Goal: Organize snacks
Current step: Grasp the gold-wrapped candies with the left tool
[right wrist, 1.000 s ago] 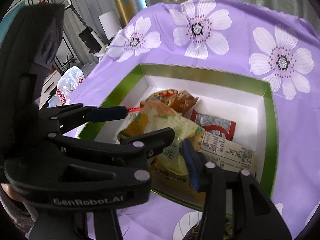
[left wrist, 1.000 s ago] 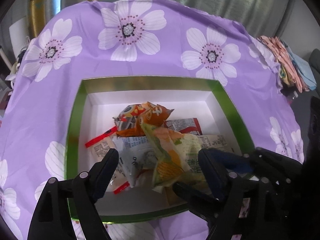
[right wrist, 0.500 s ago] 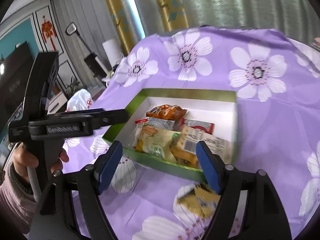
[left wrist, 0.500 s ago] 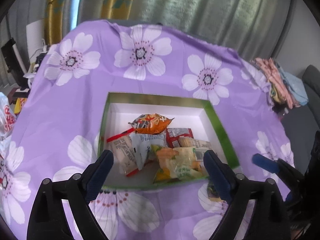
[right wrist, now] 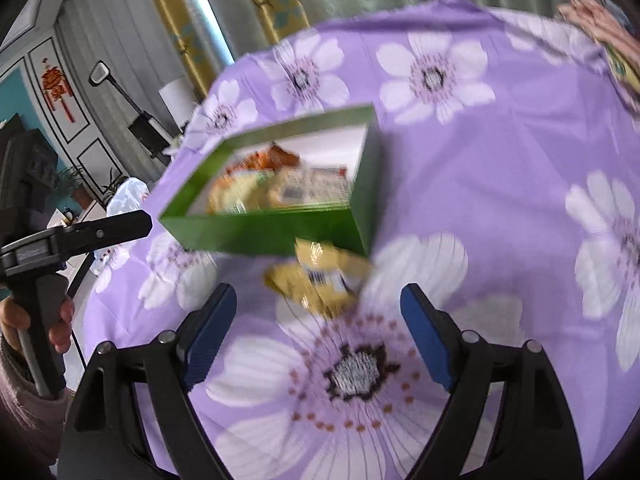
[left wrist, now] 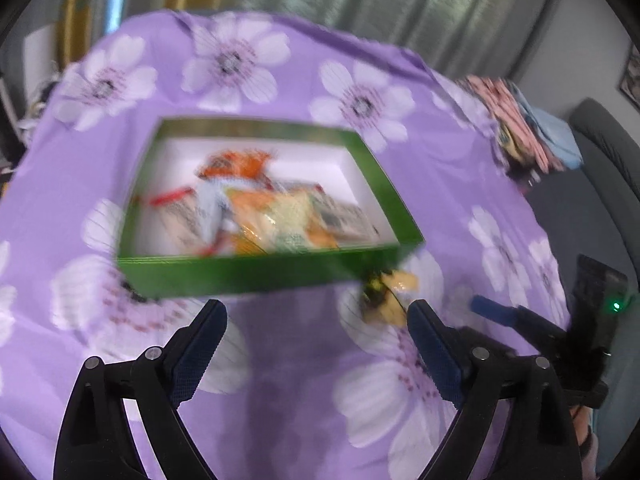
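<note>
Both my claws, left gripper and right gripper, gape empty. Yellow snack packet on cloth at 12 o'clock, beside green box; frames blurred.

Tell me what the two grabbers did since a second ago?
Both pulled back out of the green cardboard box. A second ago the right gripper was shut on a yellow-green snack bag over the box; now that bag lies inside and the jaws are open. The left gripper stayed open and empty. The yellow snack packet remains outside on the purple flowered tablecloth. The box hasn't moved.
</note>
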`<action>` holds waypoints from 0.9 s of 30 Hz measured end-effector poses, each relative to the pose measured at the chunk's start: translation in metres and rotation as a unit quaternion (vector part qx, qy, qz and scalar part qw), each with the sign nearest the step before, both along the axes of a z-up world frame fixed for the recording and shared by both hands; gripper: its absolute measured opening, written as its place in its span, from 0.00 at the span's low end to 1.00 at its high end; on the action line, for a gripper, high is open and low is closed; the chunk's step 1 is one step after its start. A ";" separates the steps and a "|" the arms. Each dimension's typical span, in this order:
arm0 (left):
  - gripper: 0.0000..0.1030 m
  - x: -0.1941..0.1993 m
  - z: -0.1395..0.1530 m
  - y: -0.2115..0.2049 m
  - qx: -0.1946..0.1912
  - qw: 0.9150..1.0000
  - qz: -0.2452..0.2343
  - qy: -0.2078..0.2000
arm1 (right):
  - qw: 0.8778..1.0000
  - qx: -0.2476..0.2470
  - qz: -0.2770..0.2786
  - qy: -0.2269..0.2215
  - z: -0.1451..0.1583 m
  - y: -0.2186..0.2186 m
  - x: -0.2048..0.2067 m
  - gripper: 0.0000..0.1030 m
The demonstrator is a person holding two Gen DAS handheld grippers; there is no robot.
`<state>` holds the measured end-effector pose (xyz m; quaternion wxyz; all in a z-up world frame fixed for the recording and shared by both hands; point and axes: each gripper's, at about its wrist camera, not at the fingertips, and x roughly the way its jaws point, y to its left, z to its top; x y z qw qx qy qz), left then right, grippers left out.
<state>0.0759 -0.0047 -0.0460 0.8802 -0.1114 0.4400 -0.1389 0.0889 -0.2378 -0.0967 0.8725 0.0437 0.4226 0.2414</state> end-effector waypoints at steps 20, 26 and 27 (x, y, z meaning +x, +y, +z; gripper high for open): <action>0.74 0.047 -0.054 -0.076 0.004 0.993 -0.113 0.040 | 0.996 -0.038 0.084 0.010 -0.042 0.027 0.043 0.67; 0.53 0.050 -0.058 -0.079 0.002 0.991 -0.126 0.051 | 0.993 -0.057 0.105 0.010 -0.045 0.037 0.046 0.57; 0.52 0.050 -0.058 -0.079 0.002 0.991 -0.126 0.050 | 0.992 -0.058 0.107 0.010 -0.045 0.037 0.046 0.56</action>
